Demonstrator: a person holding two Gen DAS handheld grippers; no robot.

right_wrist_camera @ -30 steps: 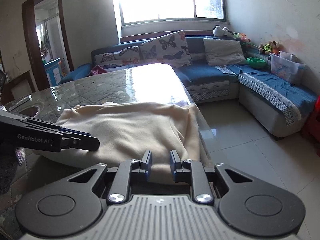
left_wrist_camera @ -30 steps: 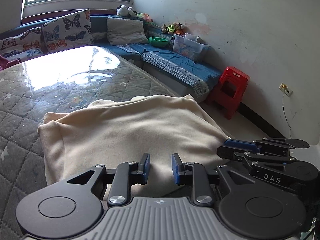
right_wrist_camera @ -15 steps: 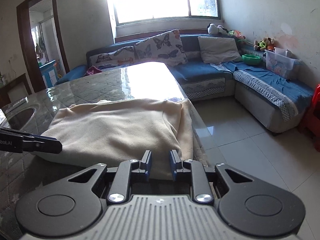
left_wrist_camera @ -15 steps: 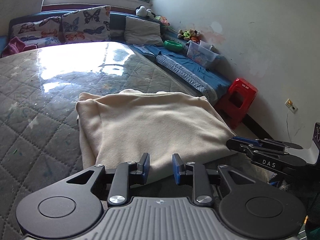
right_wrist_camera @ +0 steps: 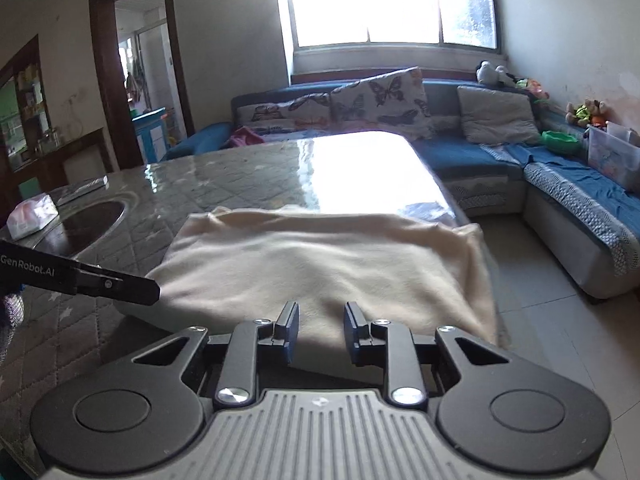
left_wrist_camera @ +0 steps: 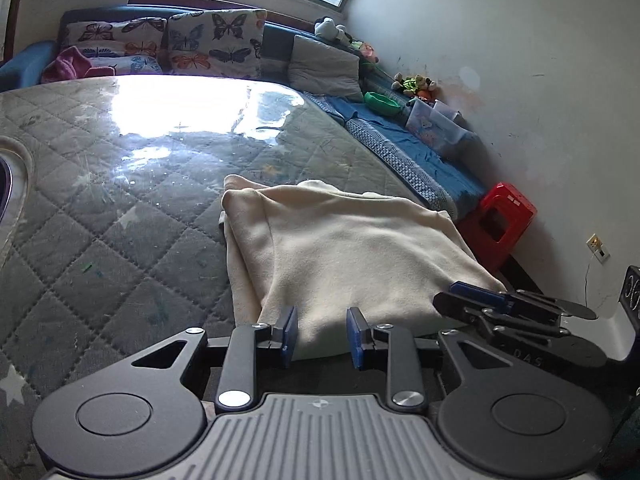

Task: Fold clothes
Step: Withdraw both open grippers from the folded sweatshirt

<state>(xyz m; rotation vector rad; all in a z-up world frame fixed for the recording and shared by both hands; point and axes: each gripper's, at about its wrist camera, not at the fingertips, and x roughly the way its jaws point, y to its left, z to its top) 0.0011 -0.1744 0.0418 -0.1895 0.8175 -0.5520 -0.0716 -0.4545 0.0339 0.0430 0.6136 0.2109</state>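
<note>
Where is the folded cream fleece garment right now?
The folded cream fleece garment lies on the quilted grey table at its right edge, just ahead of both open tongs.

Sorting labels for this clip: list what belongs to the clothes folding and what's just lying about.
Job: cream garment; left gripper, open; right gripper, open.

Lying about: tissue pack; red stool; butterfly cushions; green bowl; plastic bin.

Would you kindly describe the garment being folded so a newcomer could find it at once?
Start at the big table with the glossy grey quilted cover in front of the blue sofa. At its near corner, by the red stool, lies the cream garment. It is the only cloth on the table, plain and pale, folded into a rough rectangle.
</note>
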